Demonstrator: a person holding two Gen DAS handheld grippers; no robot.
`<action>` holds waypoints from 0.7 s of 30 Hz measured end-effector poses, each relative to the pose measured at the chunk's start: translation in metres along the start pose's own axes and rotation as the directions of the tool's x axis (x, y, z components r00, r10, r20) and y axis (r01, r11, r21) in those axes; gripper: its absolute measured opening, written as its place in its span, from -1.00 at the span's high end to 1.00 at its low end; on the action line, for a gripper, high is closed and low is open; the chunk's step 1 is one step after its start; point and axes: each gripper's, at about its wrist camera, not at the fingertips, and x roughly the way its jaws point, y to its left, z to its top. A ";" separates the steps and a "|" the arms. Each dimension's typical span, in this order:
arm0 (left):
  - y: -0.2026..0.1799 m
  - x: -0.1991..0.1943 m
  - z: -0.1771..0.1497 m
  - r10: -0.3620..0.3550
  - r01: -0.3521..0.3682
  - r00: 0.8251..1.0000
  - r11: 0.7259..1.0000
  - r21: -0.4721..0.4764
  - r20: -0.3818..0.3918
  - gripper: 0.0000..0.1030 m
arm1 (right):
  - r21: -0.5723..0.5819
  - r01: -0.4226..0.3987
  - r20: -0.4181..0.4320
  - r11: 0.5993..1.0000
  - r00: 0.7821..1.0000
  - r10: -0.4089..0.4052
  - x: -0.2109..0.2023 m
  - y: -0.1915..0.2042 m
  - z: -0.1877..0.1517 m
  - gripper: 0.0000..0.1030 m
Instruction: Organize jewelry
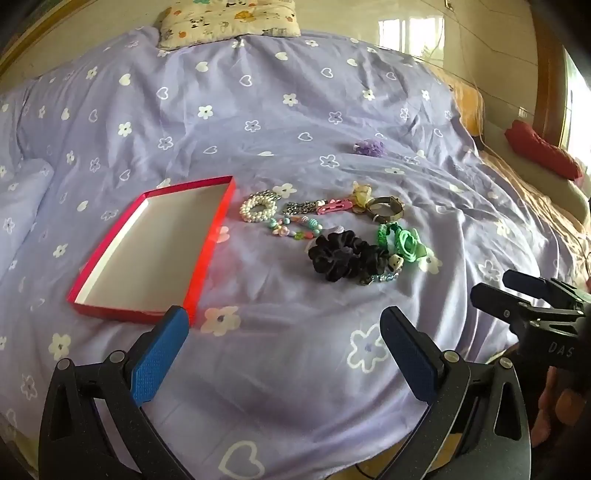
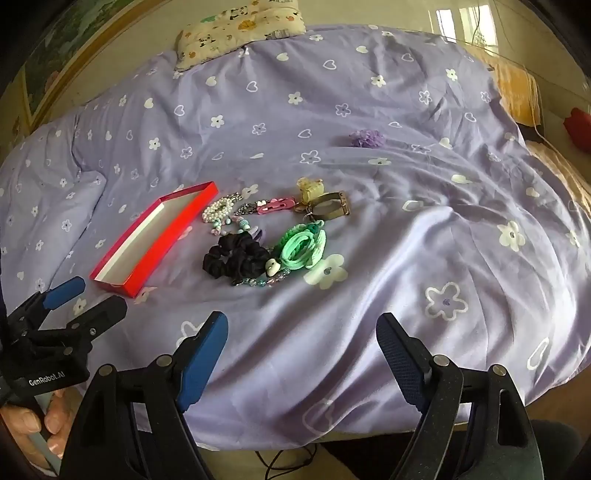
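A shallow red box (image 1: 110, 295) (image 2: 155, 258) with a white, empty inside lies on the purple bed cover. To its right lies a pile of jewelry: a pearl bracelet (image 1: 257, 208) (image 2: 217, 210), a pink clip (image 1: 334, 205) (image 2: 275, 205), a metal bangle (image 1: 385, 208) (image 2: 330, 206), a bead necklace (image 1: 295, 226), a black scrunchie (image 1: 345, 254) (image 2: 236, 256) and green hair ties (image 1: 404, 240) (image 2: 303, 245). My left gripper (image 1: 284, 325) (image 2: 85, 295) is open and empty, near the box's front corner. My right gripper (image 2: 301, 332) (image 1: 495, 288) is open and empty, short of the pile.
A purple scrunchie (image 1: 369, 147) (image 2: 366, 138) lies apart, farther back. A patterned pillow (image 1: 229, 20) (image 2: 240, 29) sits at the bed's head. A red object (image 1: 541, 153) lies off the bed's right side. A cable (image 2: 288, 461) hangs below the bed's front edge.
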 end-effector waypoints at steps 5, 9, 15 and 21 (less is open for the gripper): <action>-0.003 0.005 0.005 -0.005 0.005 1.000 1.000 0.007 -0.002 -1.00 | 0.013 -0.009 0.010 1.000 1.000 0.009 0.003 -0.002 0.004 -0.64; 0.000 0.006 0.009 0.000 0.000 1.000 1.000 -0.006 0.000 -1.00 | 0.004 -0.017 0.023 1.000 1.000 0.017 0.003 0.001 0.009 -0.64; 0.005 0.008 0.010 0.002 -0.003 1.000 1.000 -0.022 -0.007 -1.00 | -0.008 -0.020 0.023 1.000 1.000 0.021 0.003 0.008 0.012 -0.64; 0.011 0.009 0.011 0.008 -0.009 1.000 0.999 -0.041 -0.010 -1.00 | -0.024 -0.039 0.013 0.999 0.999 0.040 0.005 0.013 0.013 -0.64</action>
